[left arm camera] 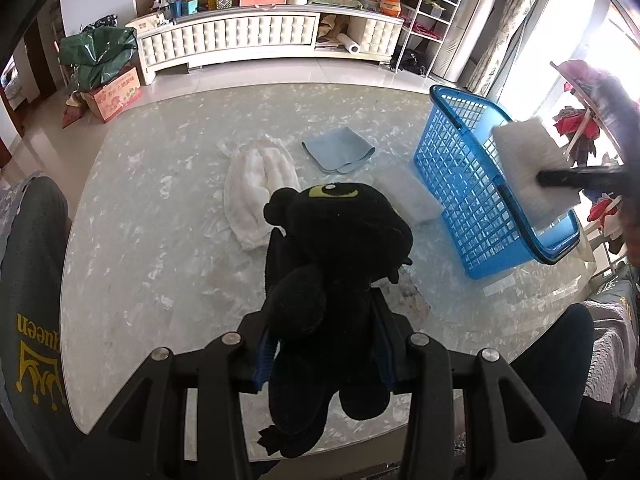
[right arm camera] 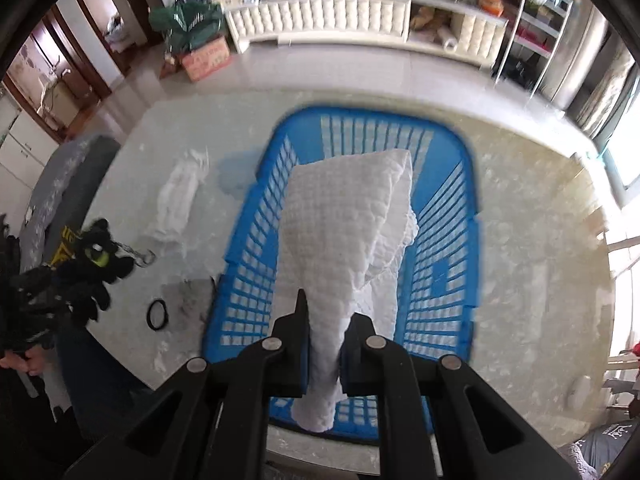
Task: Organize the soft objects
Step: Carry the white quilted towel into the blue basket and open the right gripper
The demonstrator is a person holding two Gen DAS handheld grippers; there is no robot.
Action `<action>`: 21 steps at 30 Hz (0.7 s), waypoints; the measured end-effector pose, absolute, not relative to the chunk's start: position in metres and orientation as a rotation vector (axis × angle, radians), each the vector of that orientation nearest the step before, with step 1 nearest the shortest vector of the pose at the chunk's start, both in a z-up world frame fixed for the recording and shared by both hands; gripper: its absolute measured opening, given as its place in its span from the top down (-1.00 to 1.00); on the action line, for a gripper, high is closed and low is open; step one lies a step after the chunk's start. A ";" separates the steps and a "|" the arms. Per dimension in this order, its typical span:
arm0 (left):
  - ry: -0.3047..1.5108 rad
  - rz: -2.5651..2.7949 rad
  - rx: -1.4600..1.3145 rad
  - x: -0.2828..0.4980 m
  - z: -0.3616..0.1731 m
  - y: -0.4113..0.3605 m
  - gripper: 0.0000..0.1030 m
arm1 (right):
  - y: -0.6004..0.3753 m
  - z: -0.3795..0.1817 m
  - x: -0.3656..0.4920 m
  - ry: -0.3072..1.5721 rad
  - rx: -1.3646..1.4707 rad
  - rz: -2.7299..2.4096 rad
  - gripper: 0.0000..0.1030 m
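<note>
My left gripper (left arm camera: 326, 280) is shut on a black plush toy (left arm camera: 340, 240) with a yellow-green eye, held above the marble table (left arm camera: 152, 248). My right gripper (right arm camera: 326, 312) is shut on a white waffle towel (right arm camera: 344, 220) that hangs over the inside of the blue lattice basket (right arm camera: 256, 240). The left wrist view shows that same towel (left arm camera: 528, 160) pinched by the right gripper (left arm camera: 560, 178) above the basket (left arm camera: 452, 184) at the table's right. The plush (right arm camera: 96, 260) shows at the left edge of the right wrist view.
On the table lie a fluffy white towel (left arm camera: 260, 184), a folded light-blue cloth (left arm camera: 340, 148), a pale block (left arm camera: 408, 200) beside the basket and a black ring (right arm camera: 157, 314). A grey chair back (left arm camera: 32, 280) stands at the left. A white cabinet (left arm camera: 240, 36) lines the far wall.
</note>
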State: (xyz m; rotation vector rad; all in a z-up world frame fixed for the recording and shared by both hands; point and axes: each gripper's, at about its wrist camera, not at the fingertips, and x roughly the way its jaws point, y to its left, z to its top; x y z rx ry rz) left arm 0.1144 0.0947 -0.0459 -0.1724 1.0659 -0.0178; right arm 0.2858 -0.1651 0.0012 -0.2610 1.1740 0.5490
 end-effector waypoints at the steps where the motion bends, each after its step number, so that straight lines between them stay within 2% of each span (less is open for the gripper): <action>1: 1.070 -0.016 -0.175 0.113 -0.047 0.096 0.24 | -0.163 -0.007 0.290 1.199 -0.259 0.556 0.81; 12: 1.106 0.024 -0.179 0.114 -0.058 0.105 0.24 | -0.123 -0.107 0.313 1.492 -0.376 0.562 0.79; 21: 1.109 0.000 -0.181 0.122 -0.064 0.104 0.24 | -0.101 -0.113 0.308 1.515 -0.411 0.567 0.77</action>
